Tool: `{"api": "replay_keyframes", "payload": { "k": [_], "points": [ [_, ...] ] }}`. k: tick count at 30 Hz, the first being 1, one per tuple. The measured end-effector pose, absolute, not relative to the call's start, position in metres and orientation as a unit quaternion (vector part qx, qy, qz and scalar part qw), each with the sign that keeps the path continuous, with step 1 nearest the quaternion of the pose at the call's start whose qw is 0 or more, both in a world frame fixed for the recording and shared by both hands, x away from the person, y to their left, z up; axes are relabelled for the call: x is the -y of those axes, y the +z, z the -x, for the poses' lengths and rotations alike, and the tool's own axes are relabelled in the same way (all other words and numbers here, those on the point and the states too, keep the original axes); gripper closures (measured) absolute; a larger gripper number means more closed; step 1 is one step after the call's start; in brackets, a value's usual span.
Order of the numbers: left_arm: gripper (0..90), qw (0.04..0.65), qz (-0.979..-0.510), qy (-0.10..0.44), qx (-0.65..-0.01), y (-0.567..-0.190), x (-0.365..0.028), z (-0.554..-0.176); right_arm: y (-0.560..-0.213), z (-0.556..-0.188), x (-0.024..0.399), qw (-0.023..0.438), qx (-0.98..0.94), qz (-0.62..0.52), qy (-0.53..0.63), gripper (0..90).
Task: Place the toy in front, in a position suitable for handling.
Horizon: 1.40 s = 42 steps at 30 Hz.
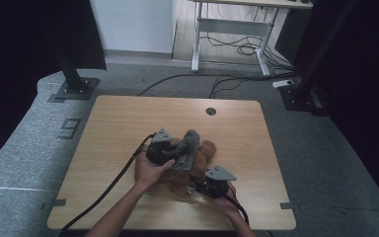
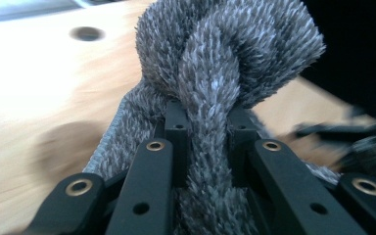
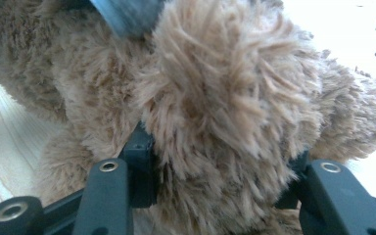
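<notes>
Nearest the person's edge of the worktop [image 1: 128, 118], the right gripper [image 1: 212, 185] lies low, right of centre, clenched on the brown plush toy [image 1: 177, 177]. The right gripper view gives what the high view cannot: both black jaws are sunk into a thick lump of the plush toy [image 3: 225, 112], one on each side, the long fur bulging between them, with pale wood showing at the lower left. A blurred grey-blue shape crosses the top of that view; what it is cannot be told.

A little farther in, near the middle of the worktop, the left gripper [image 1: 170, 155] grasps a grey fuzzy cloth [image 1: 187, 148]. From above, the cloth stands up in a bunch over the toy, hiding part of it, and the person's left hand [image 1: 150, 170] covers the toy's left side. The left gripper view shows the grip itself: the jaws pinch a narrow fold of the grey fuzzy cloth [image 2: 215, 98], which swells into a twisted knot above them, and a stitched hem runs down its left side. The right gripper [image 2: 352, 142] appears blurred at that view's right edge.

Beyond the toy the wood is bare up to a round cable hole [image 1: 210, 111] near the far edge. Past the worktop lie grey carpet, loose cables [image 1: 237, 49] and the white legs of a desk [image 1: 227, 29].
</notes>
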<state>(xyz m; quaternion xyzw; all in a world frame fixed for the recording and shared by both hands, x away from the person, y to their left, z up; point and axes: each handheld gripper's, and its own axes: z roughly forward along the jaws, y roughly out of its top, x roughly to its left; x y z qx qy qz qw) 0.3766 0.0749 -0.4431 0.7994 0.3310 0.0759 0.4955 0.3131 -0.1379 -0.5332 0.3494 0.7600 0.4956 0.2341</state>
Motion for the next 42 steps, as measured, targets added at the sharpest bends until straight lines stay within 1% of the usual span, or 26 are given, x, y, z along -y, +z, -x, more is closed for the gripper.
{"api": "replay_keyframes", "payload": {
  "k": [1, 5, 7, 10, 15, 17, 20, 24, 27, 31, 33, 36, 39, 42],
  "points": [
    [76.8, 0.493, -0.802, 0.088, -0.326, -0.441, -0.068, -0.375, -0.533, -0.313, 0.138, 0.233, -0.76, -0.35, 0.495, 48.9],
    [76.6, 0.474, -0.816, 0.085, -0.318, -0.443, -0.047, -0.378, -0.533, -0.312, 0.137, 0.234, -0.759, -0.352, 0.495, 48.9],
    [76.5, 0.459, -0.825, 0.081, -0.32, -0.451, -0.039, -0.381, -0.534, -0.311, 0.137, 0.238, -0.761, -0.351, 0.491, 48.9],
    [76.4, 0.449, -0.829, 0.081, -0.324, -0.457, -0.038, -0.383, -0.536, -0.309, 0.135, 0.245, -0.763, -0.348, 0.487, 48.9],
    [76.5, 0.428, -0.834, 0.109, -0.33, -0.454, -0.044, -0.382, -0.538, -0.308, 0.135, 0.252, -0.764, -0.344, 0.484, 49.3],
    [76.5, 0.417, -0.836, 0.122, -0.336, -0.453, -0.052, -0.382, -0.538, -0.307, 0.135, 0.254, -0.765, -0.342, 0.482, 49.5],
    [76.5, 0.409, -0.832, 0.135, -0.349, -0.451, -0.075, -0.382, -0.538, -0.306, 0.135, 0.257, -0.766, -0.339, 0.482, 49.8],
    [76.4, 0.41, -0.821, 0.134, -0.374, -0.454, -0.115, -0.383, -0.539, -0.304, 0.134, 0.267, -0.768, -0.335, 0.476, 50.0],
    [76.4, 0.423, -0.807, 0.128, -0.392, -0.454, -0.143, -0.382, -0.538, -0.303, 0.133, 0.271, -0.769, -0.332, 0.475, 50.1],
    [76.4, 0.428, -0.794, 0.137, -0.41, -0.452, -0.17, -0.377, -0.539, -0.302, 0.134, 0.271, -0.768, -0.334, 0.474, 50.0],
    [76.4, 0.433, -0.789, 0.13, -0.416, -0.456, -0.181, -0.374, -0.539, -0.302, 0.133, 0.272, -0.768, -0.335, 0.474, 50.0],
    [76.5, 0.444, -0.782, 0.132, -0.417, -0.464, -0.186, -0.364, -0.539, -0.301, 0.133, 0.273, -0.767, -0.334, 0.474, 49.8],
    [76.7, 0.448, -0.781, 0.163, -0.404, -0.47, -0.179, -0.352, -0.538, -0.3, 0.132, 0.274, -0.768, -0.336, 0.472, 47.7],
    [77.2, 0.443, -0.784, 0.193, -0.39, -0.476, -0.168, -0.341, -0.539, -0.299, 0.132, 0.276, -0.765, -0.338, 0.474, 42.3]
  ]
}}
